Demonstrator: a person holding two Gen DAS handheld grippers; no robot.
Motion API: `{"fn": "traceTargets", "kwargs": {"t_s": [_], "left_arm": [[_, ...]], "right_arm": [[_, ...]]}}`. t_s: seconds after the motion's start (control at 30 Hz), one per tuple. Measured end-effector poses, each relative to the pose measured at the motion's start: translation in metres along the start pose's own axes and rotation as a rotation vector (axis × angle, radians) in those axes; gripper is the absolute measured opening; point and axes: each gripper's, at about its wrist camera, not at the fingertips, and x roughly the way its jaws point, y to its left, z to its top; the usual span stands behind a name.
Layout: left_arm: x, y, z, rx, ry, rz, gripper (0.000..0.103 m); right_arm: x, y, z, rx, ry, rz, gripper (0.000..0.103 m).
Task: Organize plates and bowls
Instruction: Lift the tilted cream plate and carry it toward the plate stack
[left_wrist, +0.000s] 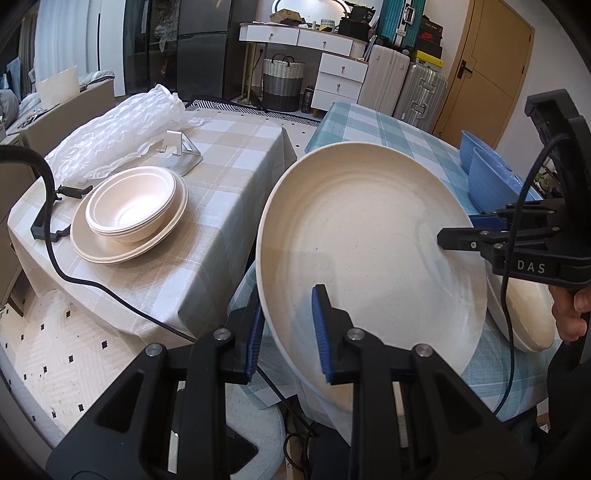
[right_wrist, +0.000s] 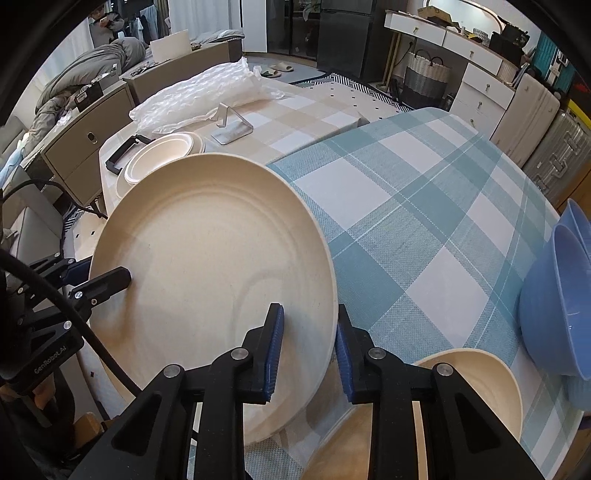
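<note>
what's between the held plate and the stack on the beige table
Nothing visible. Both grippers clamp the plate by opposite rims, over the gap beside the blue table. The beige cloth up to the stack is bare; wrap and stand lie behind it.

The plate (right_wrist: 210, 280) hides much of the stack (right_wrist: 162, 157) behind it on the beige table. The blue bowls (right_wrist: 557, 295) run off the right edge, and the cream bowl (right_wrist: 480, 373) is partly covered by the right gripper (right_wrist: 308, 356). In the left wrist view, that gripper's far finger (left_wrist: 487, 219) is mostly hidden behind the plate's rim.
</note>
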Motion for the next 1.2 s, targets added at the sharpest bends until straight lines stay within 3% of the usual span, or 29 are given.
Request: {"fn": "traceTargets", "kwargs": {"t_s": [0.6,1.2], "left_arm": [[-0.031,-0.018,0.012,0.044,-0.071,-0.005,0.022],[-0.061,-0.075,0.031,0.139,-0.120,-0.053,0.022]], "right_arm": [[-0.049,0.000,-0.009,0.036,-0.081,-0.014,0.027],[-0.107,-0.026,-0.040,0.121,-0.169,-0.053,0.027]]}}
